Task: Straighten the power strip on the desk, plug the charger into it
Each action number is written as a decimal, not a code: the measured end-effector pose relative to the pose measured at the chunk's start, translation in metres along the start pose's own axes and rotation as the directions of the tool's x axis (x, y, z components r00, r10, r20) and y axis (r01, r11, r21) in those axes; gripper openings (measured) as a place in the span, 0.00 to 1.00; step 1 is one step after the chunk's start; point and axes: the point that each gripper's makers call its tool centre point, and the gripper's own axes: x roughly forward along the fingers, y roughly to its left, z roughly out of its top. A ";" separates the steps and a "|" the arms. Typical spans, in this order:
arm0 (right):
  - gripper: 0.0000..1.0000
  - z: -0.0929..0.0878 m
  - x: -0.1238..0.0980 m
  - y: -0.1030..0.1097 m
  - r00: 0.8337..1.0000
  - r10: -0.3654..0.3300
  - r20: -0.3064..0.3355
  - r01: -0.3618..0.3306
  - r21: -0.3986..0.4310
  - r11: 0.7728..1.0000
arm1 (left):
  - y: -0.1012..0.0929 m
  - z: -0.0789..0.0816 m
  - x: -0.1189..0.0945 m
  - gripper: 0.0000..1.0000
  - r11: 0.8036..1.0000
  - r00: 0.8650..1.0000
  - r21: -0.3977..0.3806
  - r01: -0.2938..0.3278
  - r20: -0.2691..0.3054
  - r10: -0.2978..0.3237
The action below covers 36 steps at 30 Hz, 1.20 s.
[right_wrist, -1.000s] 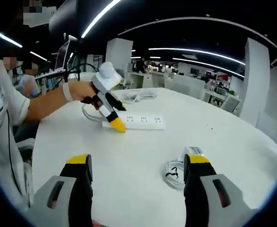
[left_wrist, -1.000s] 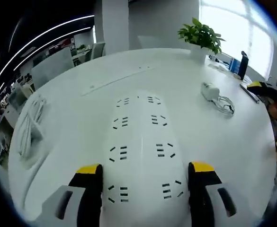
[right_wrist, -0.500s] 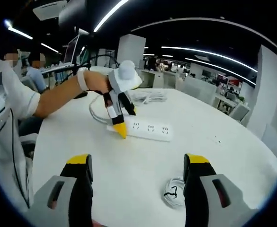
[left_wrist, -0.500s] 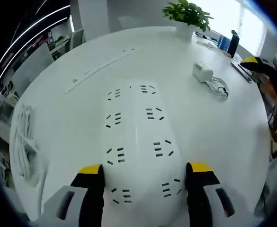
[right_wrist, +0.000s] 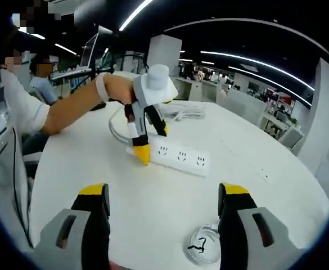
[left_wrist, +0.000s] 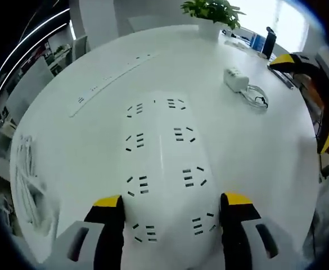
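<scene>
1. In the left gripper view, the left tool (left_wrist: 167,205) has its two yellow-tipped jaws set on either side of the near end of the white power strip (left_wrist: 163,169); each jaw sits against a long edge, so the tool is closed on the strip at the strip's full width
2. The power strip lies flat on the white desk (left_wrist: 68,140) and runs straight away from the left tool, with two rows of sockets facing up
3. The charger (left_wrist: 235,79) is a small white block lying further off on the desk to the right of the strip, well apart from it, with its coiled cable (left_wrist: 257,97) just beside it
4. A potted plant (left_wrist: 212,12) stands at the far edge of the desk, and a bundle of white cable (left_wrist: 26,180) lies near the left edge
5. In the right gripper view, the right tool (right_wrist: 163,211) is held above the desk (right_wrist: 153,197) with its jaws wide apart and nothing between them
6. The same view shows the left tool (right_wrist: 143,143) from outside, gripped in a person's hand (right_wrist: 122,90), its yellow tip down at the near end of the power strip (right_wrist: 178,157)
7. The coiled cable (right_wrist: 203,250) lies on the desk near the right tool, between its jaws in the picture, not touched by them
</scene>
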 end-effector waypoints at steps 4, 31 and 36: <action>0.78 0.007 0.014 -0.012 0.999 0.034 -0.037 -0.037 -0.099 0.994 | -0.001 0.000 0.000 0.70 1.000 1.000 0.001 0.000 0.002 0.000; 0.79 0.005 0.125 -0.066 0.899 0.246 -0.364 -0.406 -0.476 0.780 | -0.003 0.002 0.001 0.71 1.000 1.000 0.011 0.005 0.009 -0.005; 0.78 0.000 0.148 -0.070 0.856 0.233 -0.461 -0.473 -0.519 0.712 | -0.004 0.002 0.001 0.71 1.000 1.000 0.014 0.007 0.010 -0.007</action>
